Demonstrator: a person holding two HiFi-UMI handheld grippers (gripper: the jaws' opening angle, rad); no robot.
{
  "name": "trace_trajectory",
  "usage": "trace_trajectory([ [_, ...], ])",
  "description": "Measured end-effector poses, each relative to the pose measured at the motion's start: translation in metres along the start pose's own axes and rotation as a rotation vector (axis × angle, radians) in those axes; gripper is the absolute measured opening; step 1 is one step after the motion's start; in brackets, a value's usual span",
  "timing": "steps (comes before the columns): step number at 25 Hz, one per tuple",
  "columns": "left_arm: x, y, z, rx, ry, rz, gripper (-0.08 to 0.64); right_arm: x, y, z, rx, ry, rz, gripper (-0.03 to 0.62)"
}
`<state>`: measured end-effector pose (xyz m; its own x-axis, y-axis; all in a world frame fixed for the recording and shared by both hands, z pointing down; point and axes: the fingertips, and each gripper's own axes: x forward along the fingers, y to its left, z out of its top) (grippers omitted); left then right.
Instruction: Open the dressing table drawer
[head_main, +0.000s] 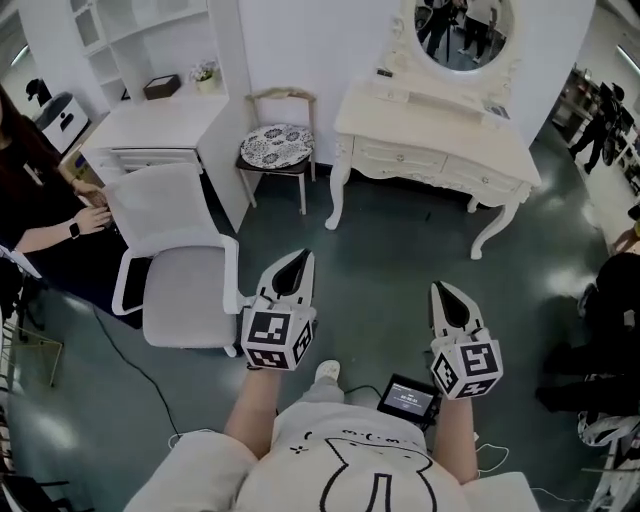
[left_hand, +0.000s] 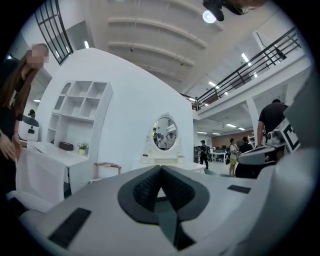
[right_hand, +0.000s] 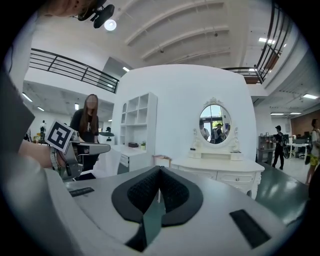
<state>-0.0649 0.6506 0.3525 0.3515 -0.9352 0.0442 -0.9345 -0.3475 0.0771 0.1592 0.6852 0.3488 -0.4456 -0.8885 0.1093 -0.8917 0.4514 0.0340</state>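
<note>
The cream dressing table with its oval mirror stands against the far wall, well ahead of both grippers. Its two front drawers look closed. My left gripper and right gripper are held side by side in front of me, both shut and empty, pointing towards the table. In the right gripper view the dressing table shows beyond the shut right gripper, a drawer knob just visible. In the left gripper view the table is far off behind the shut left gripper.
A white office chair stands close on my left. A wooden chair with a patterned cushion and a white desk with shelves are left of the dressing table. A person sits at far left. Cables and a small screen device lie near my feet.
</note>
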Motion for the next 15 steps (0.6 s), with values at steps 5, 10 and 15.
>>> trace_trajectory([
  [5, 0.056, 0.037, 0.009, -0.013, -0.004, -0.015, 0.028, 0.062, -0.011, 0.011, -0.019, 0.007, -0.006, 0.014],
  [10, 0.101, 0.059, 0.021, -0.010, -0.012, -0.041, 0.028, 0.107, -0.025, 0.025, -0.030, 0.000, -0.027, 0.014],
  [15, 0.132, 0.070, 0.026, 0.000, -0.021, -0.052, 0.028, 0.139, -0.039, 0.030, -0.022, -0.007, -0.031, 0.014],
])
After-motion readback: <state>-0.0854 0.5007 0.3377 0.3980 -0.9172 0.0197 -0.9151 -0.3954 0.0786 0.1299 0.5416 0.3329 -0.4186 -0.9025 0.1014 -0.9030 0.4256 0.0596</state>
